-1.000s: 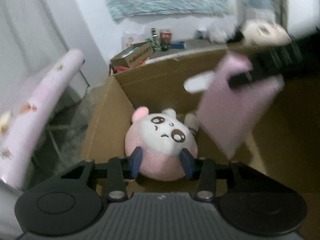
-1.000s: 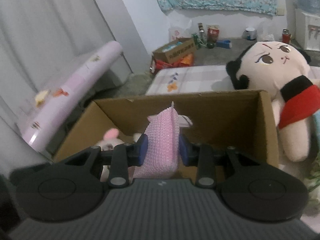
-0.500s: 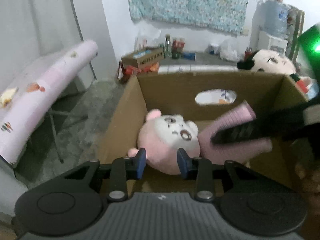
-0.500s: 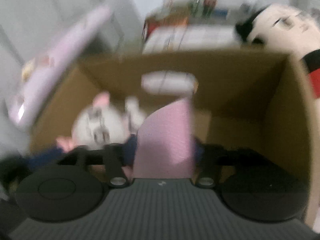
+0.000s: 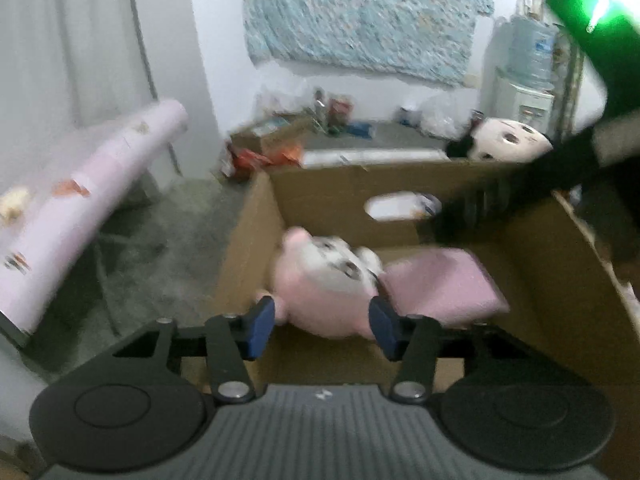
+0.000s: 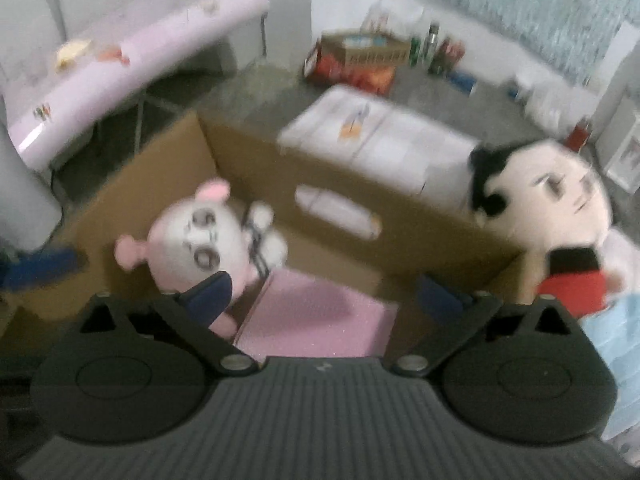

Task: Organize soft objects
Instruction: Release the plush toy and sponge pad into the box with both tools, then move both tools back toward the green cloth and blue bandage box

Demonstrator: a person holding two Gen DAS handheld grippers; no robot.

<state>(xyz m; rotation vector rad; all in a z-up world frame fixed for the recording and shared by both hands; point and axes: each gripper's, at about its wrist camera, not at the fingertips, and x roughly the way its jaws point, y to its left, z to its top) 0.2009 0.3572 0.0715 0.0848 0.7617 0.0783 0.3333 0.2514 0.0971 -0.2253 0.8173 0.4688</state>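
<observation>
A pink and white plush toy [image 5: 320, 284] lies inside the open cardboard box [image 5: 340, 196], at its left side; it also shows in the right wrist view [image 6: 200, 236]. A folded pink cloth [image 5: 440, 288] lies flat on the box floor beside it, seen too in the right wrist view [image 6: 316, 312]. My left gripper [image 5: 322, 324] is open and empty at the near rim of the box. My right gripper [image 6: 324, 296] is open and empty above the cloth. A big doll with black hair and a red collar [image 6: 560, 216] sits outside the box on the right.
A pink padded table [image 5: 88, 200] stands at the left. A white folded mat [image 6: 372, 140] lies behind the box. A small carton and bottles [image 6: 364, 52] stand by the far wall. A water dispenser [image 5: 524, 80] is at the back right. A light blue cloth [image 6: 616, 344] lies at right.
My right gripper has opened and let the pink cloth go; the cloth now lies flat in the box. The right gripper has lifted. My left gripper has opened wider and pulled back.
</observation>
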